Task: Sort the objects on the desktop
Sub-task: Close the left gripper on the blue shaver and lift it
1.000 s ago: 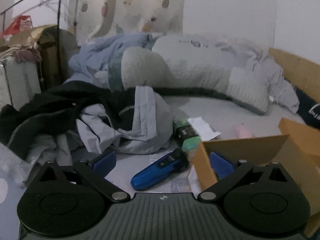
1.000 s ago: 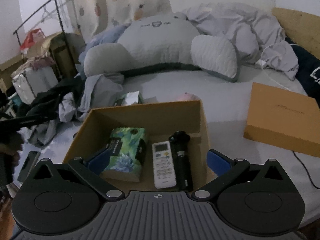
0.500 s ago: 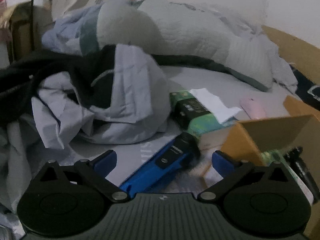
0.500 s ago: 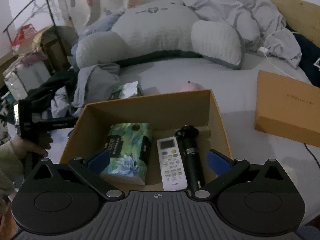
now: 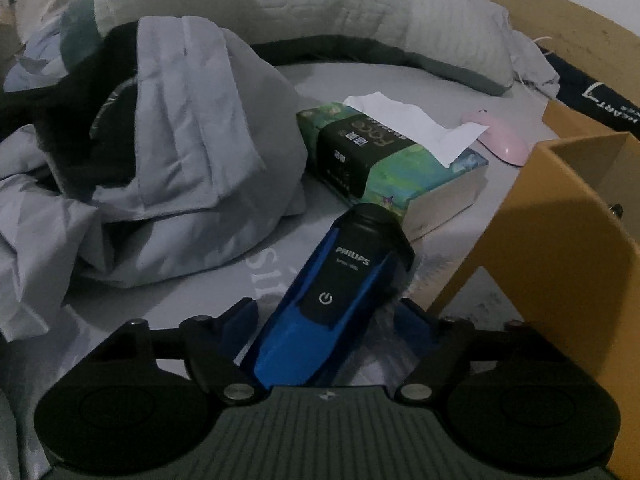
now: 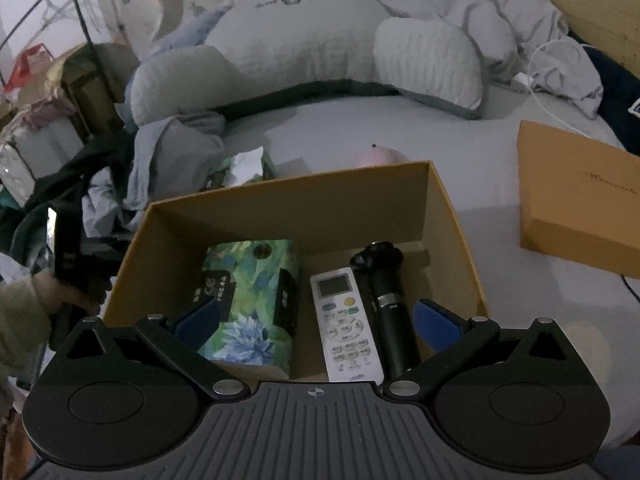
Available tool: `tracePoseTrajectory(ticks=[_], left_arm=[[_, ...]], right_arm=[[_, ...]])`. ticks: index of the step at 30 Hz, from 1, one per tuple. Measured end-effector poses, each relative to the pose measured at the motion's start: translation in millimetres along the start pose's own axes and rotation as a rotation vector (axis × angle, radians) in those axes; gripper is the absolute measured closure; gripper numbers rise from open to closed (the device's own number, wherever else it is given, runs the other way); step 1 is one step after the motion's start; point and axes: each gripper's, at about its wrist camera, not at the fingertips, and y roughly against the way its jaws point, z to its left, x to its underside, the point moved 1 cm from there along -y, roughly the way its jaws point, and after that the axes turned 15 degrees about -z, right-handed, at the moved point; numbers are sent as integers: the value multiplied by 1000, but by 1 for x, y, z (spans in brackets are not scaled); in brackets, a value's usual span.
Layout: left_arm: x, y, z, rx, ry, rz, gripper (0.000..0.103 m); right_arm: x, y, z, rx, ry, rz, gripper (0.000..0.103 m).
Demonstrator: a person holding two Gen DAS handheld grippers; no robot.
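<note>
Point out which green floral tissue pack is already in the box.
The sealed green floral tissue pack beside the white remote; the other, with tissue sticking out, lies outside.

glossy blue plastic shaver (image 5: 336,304), matt cardboard box (image 6: 288,216), crumpled grey cloth (image 5: 192,152)

**Both tools being held with fingers spread**

The left tool (image 5: 326,326) is being held low and angled forward, its two blue fingers (image 5: 240,326) being kept apart on either side of a blue body lying between them; whether the pads are touching it cannot be told. The right tool (image 6: 316,320) is being held higher and tilted downward, its blue fingers (image 6: 434,322) being kept widely spread with nothing gripped. In the right wrist view, the person's left hand (image 6: 60,292) is being seen wrapped around a black handle.
</note>
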Motion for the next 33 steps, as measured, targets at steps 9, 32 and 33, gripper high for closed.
tracePoseTrajectory(ticks=[9,32,33], left_arm=[[0,10,4,-15,-28,-5,56],[6,119,-31,-189,145,-121,57],[8,122,-33,-196,145,-119,57]], right_arm=[[1,-1,6,6,14,8,0],[-7,44,5,-44,3,-60,0],[-7,47,4,-47,1,-63,0]])
